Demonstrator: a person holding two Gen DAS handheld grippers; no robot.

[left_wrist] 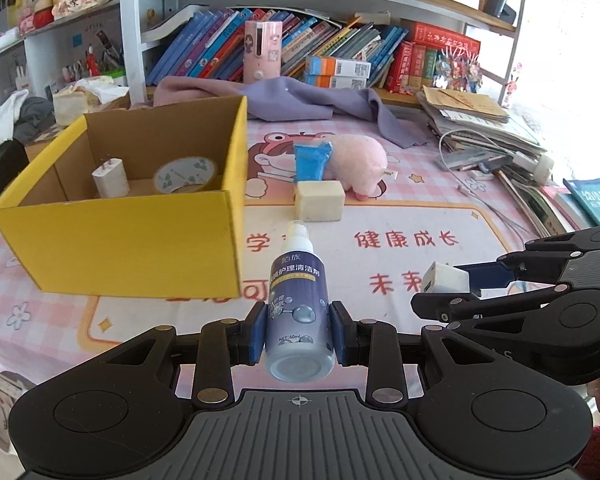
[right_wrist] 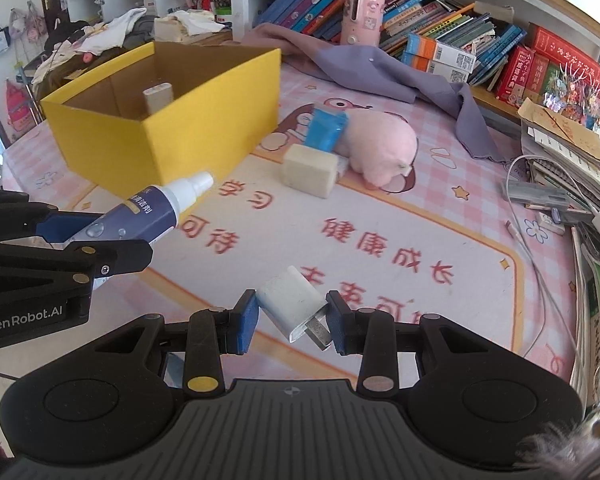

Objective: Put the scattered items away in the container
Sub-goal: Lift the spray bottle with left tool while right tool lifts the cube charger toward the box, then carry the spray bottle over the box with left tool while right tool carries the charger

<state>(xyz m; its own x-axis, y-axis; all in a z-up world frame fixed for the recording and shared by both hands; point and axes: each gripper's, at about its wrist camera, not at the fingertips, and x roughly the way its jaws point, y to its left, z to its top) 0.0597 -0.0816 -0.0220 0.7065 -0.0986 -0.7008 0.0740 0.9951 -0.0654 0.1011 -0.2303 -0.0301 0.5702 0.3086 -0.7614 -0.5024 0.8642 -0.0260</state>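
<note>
My left gripper (left_wrist: pixel 299 334) is shut on a blue spray bottle (left_wrist: pixel 298 312) with a white nozzle, held above the mat to the right of the yellow cardboard box (left_wrist: pixel 140 240). The box holds a white charger (left_wrist: pixel 110 178) and a tape roll (left_wrist: pixel 184 174). My right gripper (right_wrist: pixel 292 318) is shut on a white plug charger (right_wrist: pixel 294 306), held above the mat. On the mat lie a beige block (right_wrist: pixel 310 170), a blue packet (right_wrist: pixel 326 128) and a pink plush pig (right_wrist: pixel 382 146). The bottle (right_wrist: pixel 148 216) and box (right_wrist: pixel 204 128) also show in the right wrist view.
A purple cloth (right_wrist: pixel 380 68) lies behind the pig. Books and a pink cylinder (left_wrist: pixel 262 52) line the back shelf. Stacked papers, a white cable (right_wrist: pixel 540 240) and an adapter sit at the right edge. Clothes pile up at the far left.
</note>
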